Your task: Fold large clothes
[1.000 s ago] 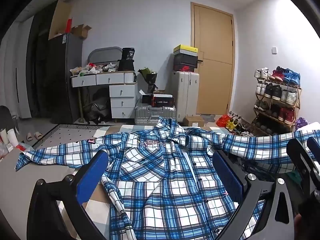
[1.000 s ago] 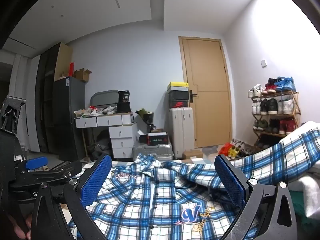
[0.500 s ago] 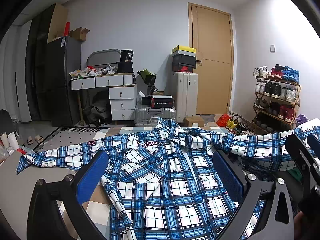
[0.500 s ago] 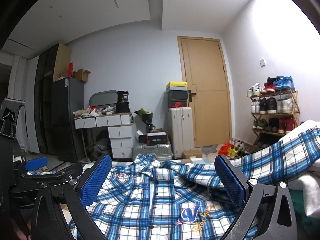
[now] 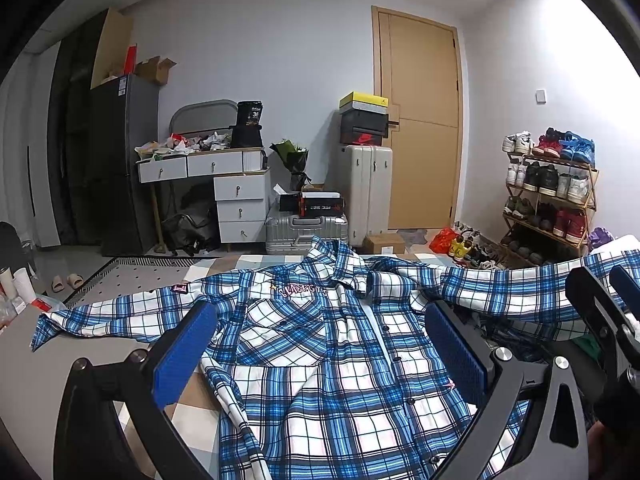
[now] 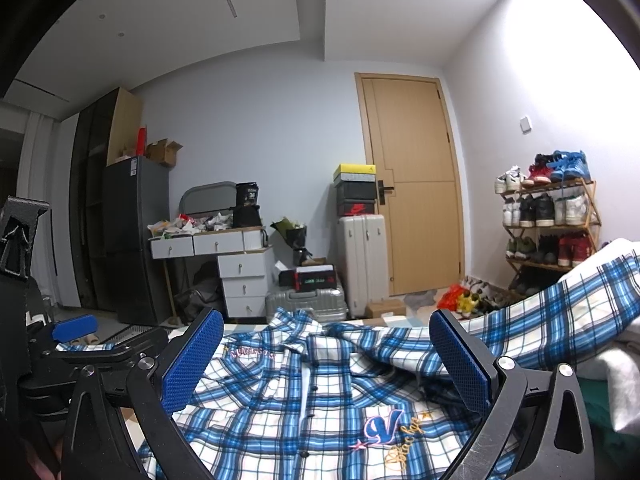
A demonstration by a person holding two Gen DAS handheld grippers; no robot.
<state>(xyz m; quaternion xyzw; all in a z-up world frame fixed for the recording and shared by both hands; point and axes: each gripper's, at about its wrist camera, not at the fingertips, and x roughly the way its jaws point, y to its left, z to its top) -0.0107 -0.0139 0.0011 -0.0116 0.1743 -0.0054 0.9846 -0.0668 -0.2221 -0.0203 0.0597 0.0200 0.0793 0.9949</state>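
A blue-and-white plaid shirt [image 5: 328, 360] lies face up and buttoned on the table [image 5: 80, 356], collar away from the person, one sleeve [image 5: 120, 316] spread flat toward the left and the other sleeve [image 5: 516, 292] draped to the right over a heap of laundry. The left gripper [image 5: 320, 356] hangs low above the chest with its blue pads spread wide and nothing between them; the right gripper [image 6: 326, 360] hovers just beside it over the embroidered right front, likewise spread and empty. No fold looks begun, so the step in hand is most likely choosing the first pinch points. To do it well, the left tongs should go to the shoulder seam or the cuff of the flat sleeve while the right takes the draped sleeve, each nipping a single edge of cloth rather than a bunched layer, so the sleeves can be laid across the front without dragging the body askew. The loose flap of hem [image 5: 232, 396] near the left pad wants smoothing first, or it will crease into the fold. Against the frames of a second ago, little differs: the shirt lies as it did, both tongs are just as wide, and the views have only tipped up slightly, showing a bit more of the room.
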